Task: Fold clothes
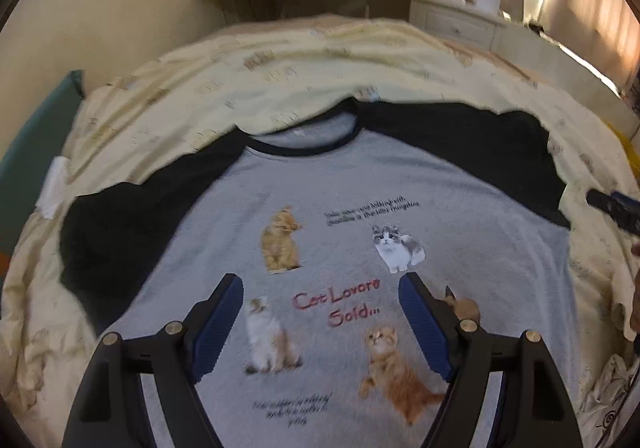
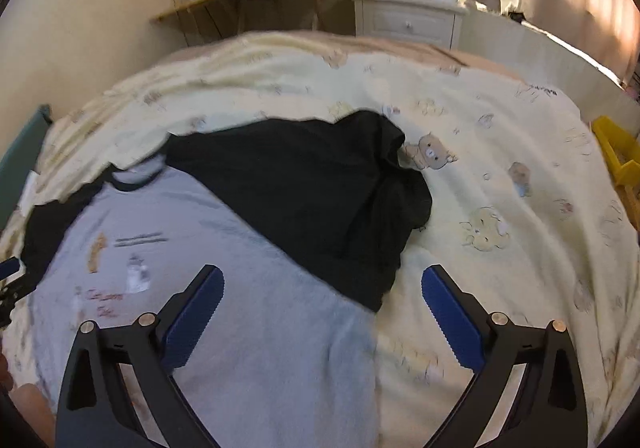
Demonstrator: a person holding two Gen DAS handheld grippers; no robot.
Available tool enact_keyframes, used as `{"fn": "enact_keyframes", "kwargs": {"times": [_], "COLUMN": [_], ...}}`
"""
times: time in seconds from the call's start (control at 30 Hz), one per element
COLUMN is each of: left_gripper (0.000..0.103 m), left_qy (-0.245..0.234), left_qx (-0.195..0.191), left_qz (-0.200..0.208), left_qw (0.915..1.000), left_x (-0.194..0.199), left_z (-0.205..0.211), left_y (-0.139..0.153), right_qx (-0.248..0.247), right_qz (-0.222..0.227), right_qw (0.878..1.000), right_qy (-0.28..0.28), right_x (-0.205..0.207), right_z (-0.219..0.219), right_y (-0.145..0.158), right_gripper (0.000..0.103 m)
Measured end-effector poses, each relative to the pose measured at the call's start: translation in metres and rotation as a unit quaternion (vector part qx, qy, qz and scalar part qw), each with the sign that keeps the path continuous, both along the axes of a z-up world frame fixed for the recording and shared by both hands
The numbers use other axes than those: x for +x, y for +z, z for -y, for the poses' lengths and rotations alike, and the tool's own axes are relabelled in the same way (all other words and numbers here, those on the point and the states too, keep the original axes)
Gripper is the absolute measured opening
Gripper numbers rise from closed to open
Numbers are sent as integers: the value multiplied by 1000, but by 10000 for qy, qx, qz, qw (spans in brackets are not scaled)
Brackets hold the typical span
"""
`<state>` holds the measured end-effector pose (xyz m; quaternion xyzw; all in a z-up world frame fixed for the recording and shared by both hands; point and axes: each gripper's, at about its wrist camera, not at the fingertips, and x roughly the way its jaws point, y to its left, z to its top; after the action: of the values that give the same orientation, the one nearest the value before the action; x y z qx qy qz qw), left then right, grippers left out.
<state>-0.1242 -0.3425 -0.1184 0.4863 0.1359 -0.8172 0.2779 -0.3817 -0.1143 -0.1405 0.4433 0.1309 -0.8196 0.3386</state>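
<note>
Shirt: the grey T-shirt [image 1: 460, 208] with black sleeves and cat prints is lying face up and spread flat on the yellow bedspread [image 1: 280, 64] — collar pointing away from the cameras, not yet folded.
Left gripper [image 1: 320, 322]: hanging over the printed chest, jaws standing apart, nothing sitting between the pads.
Right gripper [image 2: 323, 312]: hanging over the shirt's right side edge where grey cloth is meeting the bedspread, just below the right sleeve [image 2: 320, 188] — jaws wide apart and gripping nothing.
Step in hand: judging from the poses, both grippers are approaching for a first fold; no cloth is being held.
Next move: is calling for each gripper to be pinching an edge — likely the right side and sleeve — and carrying it across the chest without dragging the bedspread.
</note>
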Motion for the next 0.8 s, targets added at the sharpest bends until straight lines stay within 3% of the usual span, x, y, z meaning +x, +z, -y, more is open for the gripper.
{"fn": "enact_keyframes", "kwargs": {"times": [0.17,0.33,0.4,0.5,0.53,0.63,0.73,0.8], "left_gripper": [81,81,81,81,81,81,81,81], "left_qy": [34,22,-3,41,62,151,215,220], "left_qx": [207,235,149,42,27,93,206,213], "left_qz": [83,158,203,221,245,342,412,436], "left_qw": [9997,9996,9997,9997,9997,9993,9987,9986], "left_x": [-22,-33,-34,-32,-31,-24,-17,-13], "left_z": [7,13,15,21,23,28,32,34], "left_y": [-25,-37,-39,-40,-41,-45,-48,-48], "right_qx": [345,1098,1225,1044,1000,1024,991,896], "right_qz": [13,-408,-309,300,408,324,60,-162], "right_qw": [9994,9929,9917,9938,9938,9936,9947,9958], "right_qy": [32,217,232,240,280,354,275,45], "right_x": [-57,-117,-141,-169,-173,-169,-159,-153], "right_z": [18,38,42,43,44,50,49,40], "right_y": [-30,-57,-69,-89,-93,-97,-86,-70], "right_gripper": [88,67,67,66,51,22,9,7]}}
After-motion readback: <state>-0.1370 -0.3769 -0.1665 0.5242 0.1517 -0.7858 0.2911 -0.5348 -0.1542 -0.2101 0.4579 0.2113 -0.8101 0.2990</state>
